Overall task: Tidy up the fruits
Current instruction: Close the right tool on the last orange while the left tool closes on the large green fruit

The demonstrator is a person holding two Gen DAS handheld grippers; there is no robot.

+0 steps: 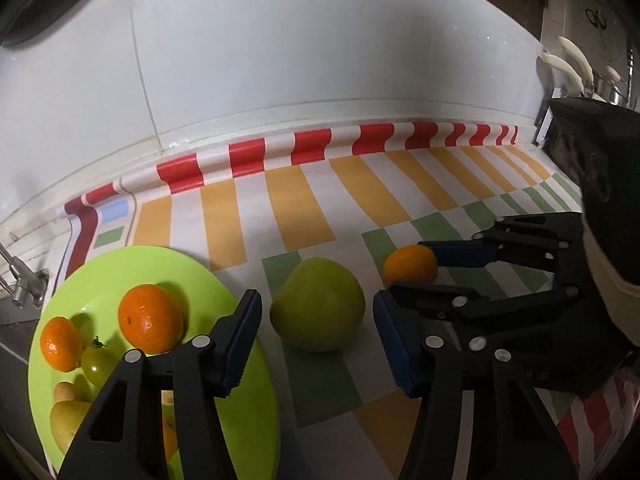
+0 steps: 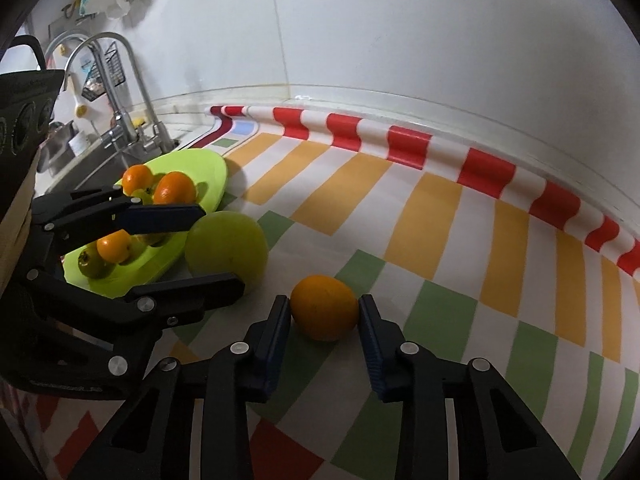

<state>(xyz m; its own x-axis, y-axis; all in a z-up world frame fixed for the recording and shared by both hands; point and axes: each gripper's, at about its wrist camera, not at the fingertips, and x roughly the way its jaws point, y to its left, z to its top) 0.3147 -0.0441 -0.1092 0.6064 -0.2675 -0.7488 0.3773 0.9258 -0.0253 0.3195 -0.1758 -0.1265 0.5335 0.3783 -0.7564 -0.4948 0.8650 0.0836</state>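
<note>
Right tool [image 2: 324, 312] clamps orange [image 2: 324, 307]; left tool [image 1: 316, 320] brackets green fruit [image 1: 318, 304], pads apart.

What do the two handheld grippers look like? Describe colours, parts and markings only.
Both the left gripper and the right gripper are matte black linkage frames with round silver rivets at the joints. Each ends in two flat, dark blue ribbed pads. Faint pale lettering on the left gripper's body is too blurred to read. No cables show.
</note>
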